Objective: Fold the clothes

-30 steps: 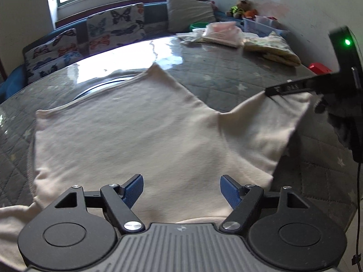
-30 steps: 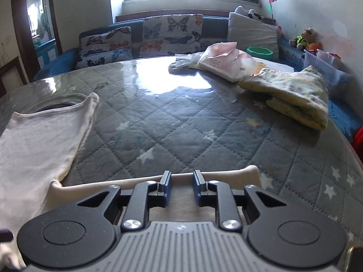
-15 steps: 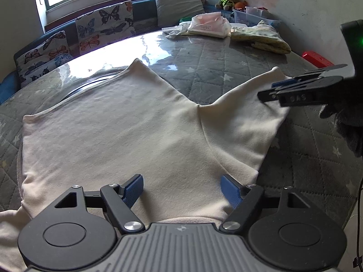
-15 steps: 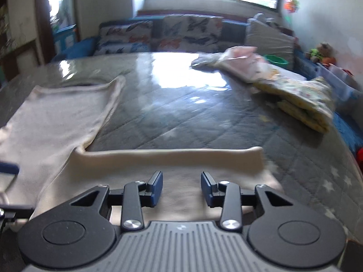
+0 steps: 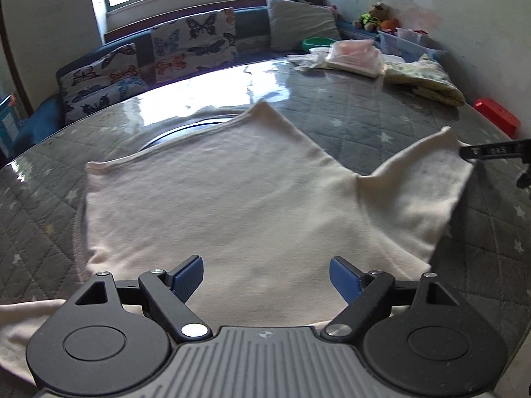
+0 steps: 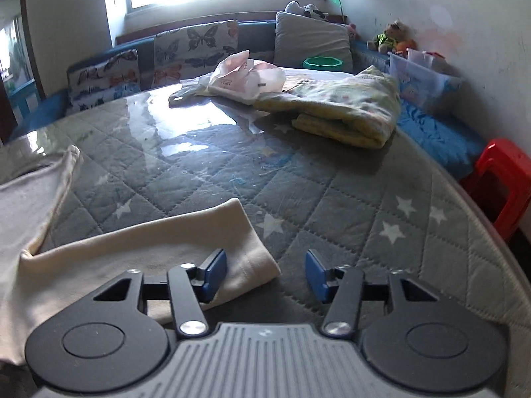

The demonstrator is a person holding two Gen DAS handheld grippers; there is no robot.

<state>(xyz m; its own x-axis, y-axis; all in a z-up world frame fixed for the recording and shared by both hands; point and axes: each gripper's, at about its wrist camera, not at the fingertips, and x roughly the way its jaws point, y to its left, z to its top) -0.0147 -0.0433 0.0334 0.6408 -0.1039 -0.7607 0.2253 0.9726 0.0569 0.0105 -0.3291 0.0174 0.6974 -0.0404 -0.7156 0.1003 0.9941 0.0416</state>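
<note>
A cream long-sleeved top (image 5: 232, 199) lies spread flat on the quilted grey table (image 5: 381, 122). My left gripper (image 5: 265, 277) is open and empty, just above the top's near edge. The top's right sleeve (image 6: 149, 248) stretches out to the right, its cuff flat on the table. My right gripper (image 6: 265, 273) is open and empty above the cuff end; its left finger (image 6: 212, 273) is over the cuff. It also shows at the right edge of the left wrist view (image 5: 491, 151), beside the sleeve end.
At the table's far side lie a folded yellow patterned cloth (image 6: 348, 109) and a pink plastic bag (image 6: 245, 76). A red stool (image 6: 497, 182) stands off the right edge. A sofa with butterfly cushions (image 5: 186, 43) runs behind the table.
My right gripper went from shut on the sleeve cuff to wide open, leaving the sleeve laid flat, and shifted right. My left gripper stayed open over the near edge.
</note>
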